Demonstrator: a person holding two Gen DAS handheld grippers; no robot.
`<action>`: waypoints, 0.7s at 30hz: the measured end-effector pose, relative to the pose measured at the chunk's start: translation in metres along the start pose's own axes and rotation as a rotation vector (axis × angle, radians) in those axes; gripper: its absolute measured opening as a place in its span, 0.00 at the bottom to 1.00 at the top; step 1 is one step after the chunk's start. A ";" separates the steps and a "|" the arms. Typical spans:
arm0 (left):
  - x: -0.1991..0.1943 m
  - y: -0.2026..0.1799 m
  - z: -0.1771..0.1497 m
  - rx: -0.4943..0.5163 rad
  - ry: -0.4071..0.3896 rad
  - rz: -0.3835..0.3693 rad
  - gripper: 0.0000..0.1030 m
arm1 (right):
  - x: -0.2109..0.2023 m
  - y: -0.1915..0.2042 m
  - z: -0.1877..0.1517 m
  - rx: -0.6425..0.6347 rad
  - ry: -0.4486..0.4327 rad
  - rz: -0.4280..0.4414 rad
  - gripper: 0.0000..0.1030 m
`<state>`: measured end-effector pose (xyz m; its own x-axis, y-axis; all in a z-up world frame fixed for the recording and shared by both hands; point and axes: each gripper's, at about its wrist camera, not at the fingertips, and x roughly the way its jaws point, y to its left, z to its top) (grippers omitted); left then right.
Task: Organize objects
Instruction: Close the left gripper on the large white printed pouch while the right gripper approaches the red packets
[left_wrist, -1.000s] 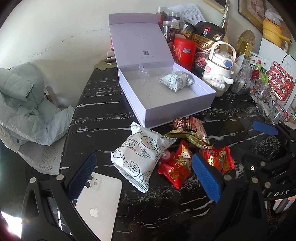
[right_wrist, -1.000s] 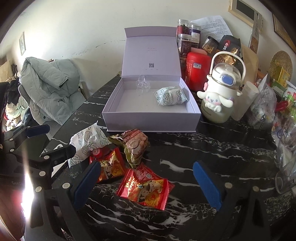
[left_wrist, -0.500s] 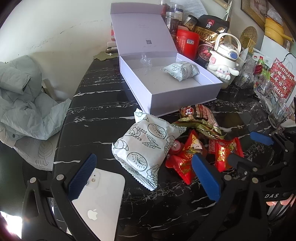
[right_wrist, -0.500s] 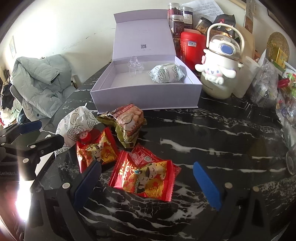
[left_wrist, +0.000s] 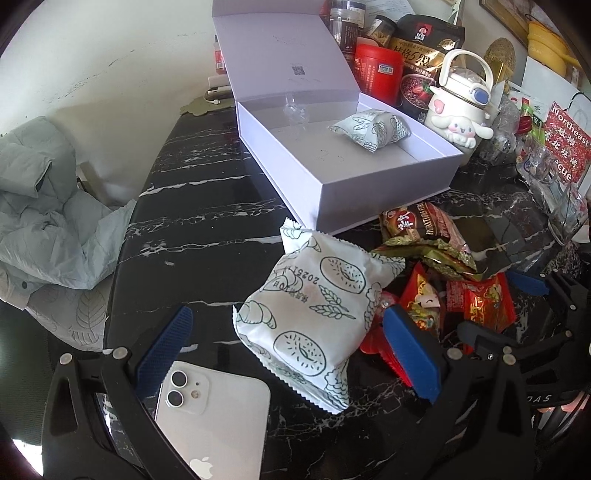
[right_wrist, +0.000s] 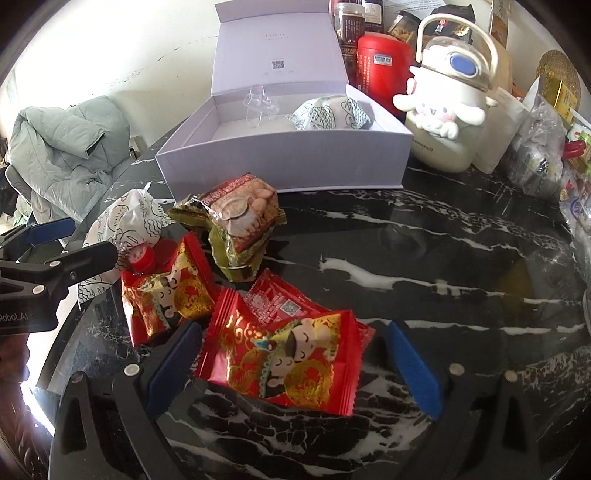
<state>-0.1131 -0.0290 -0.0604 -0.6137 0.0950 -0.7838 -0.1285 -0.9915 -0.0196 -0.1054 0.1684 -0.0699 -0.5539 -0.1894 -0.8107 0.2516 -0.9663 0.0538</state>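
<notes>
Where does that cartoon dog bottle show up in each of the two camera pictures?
Left wrist view: the bottle stands upper right, behind the box's far corner.
Right wrist view: the bottle stands upper right, just right of the box.
Shared landmark: the open box.

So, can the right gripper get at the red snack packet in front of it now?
Probably yes. The right gripper is open, with the red snack packet lying flat between its fingers, and nothing covers the packet.
</notes>
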 end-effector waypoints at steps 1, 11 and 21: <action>0.003 0.000 0.001 0.005 0.002 -0.010 1.00 | 0.002 -0.001 0.000 0.002 0.004 0.004 0.98; 0.023 0.000 0.009 -0.013 0.017 -0.120 1.00 | 0.006 -0.012 0.002 0.024 0.016 0.020 0.98; 0.013 0.000 0.002 -0.015 0.004 -0.139 0.81 | 0.001 -0.010 -0.006 0.012 0.015 0.019 0.98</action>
<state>-0.1227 -0.0279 -0.0695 -0.5872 0.2316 -0.7755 -0.2006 -0.9699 -0.1378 -0.1042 0.1785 -0.0749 -0.5367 -0.2054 -0.8184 0.2526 -0.9645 0.0764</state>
